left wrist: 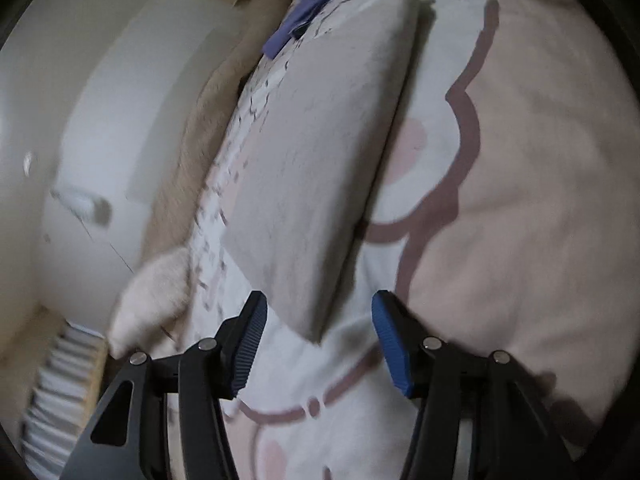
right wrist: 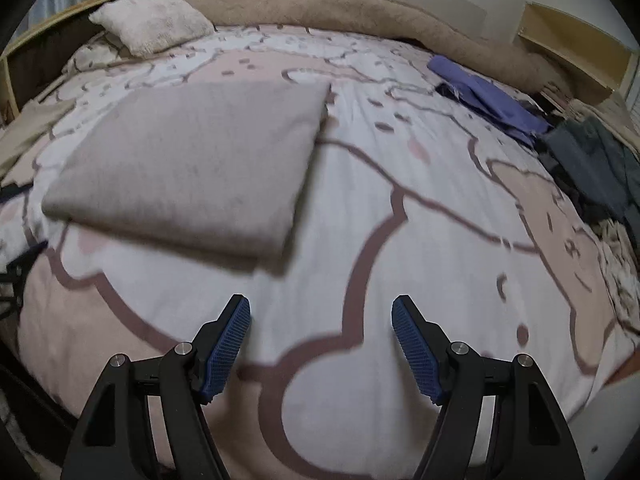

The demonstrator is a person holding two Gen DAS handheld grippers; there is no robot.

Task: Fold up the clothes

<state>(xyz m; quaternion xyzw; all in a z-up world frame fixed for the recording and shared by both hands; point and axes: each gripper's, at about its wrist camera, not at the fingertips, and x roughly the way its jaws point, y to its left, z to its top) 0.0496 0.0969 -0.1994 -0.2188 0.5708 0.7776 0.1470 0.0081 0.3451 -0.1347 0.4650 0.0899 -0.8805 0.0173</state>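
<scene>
The left gripper point(left wrist: 318, 338) has its fingers point(left wrist: 252, 344) spread wide, holding nothing. The right gripper point(right wrist: 320, 344) is equally spread and empty.

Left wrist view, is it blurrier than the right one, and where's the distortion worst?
Left wrist view: yes, streaky motion blur smears the folded grey garment and the wall side, while the left tongs stay sharp. Right wrist view: milder blur; fisheye bulges the bedspread, with dark corners.

Bed point(right wrist: 360, 240) under pink-and-white patterned cover. On it: folded grey garment point(right wrist: 192, 164), pale fluffy cushion point(right wrist: 152, 20), tan blanket point(right wrist: 360, 8) along far edge. Purple cloth point(right wrist: 488, 100) and dark clothes point(right wrist: 592, 160) heaped at right side.
</scene>
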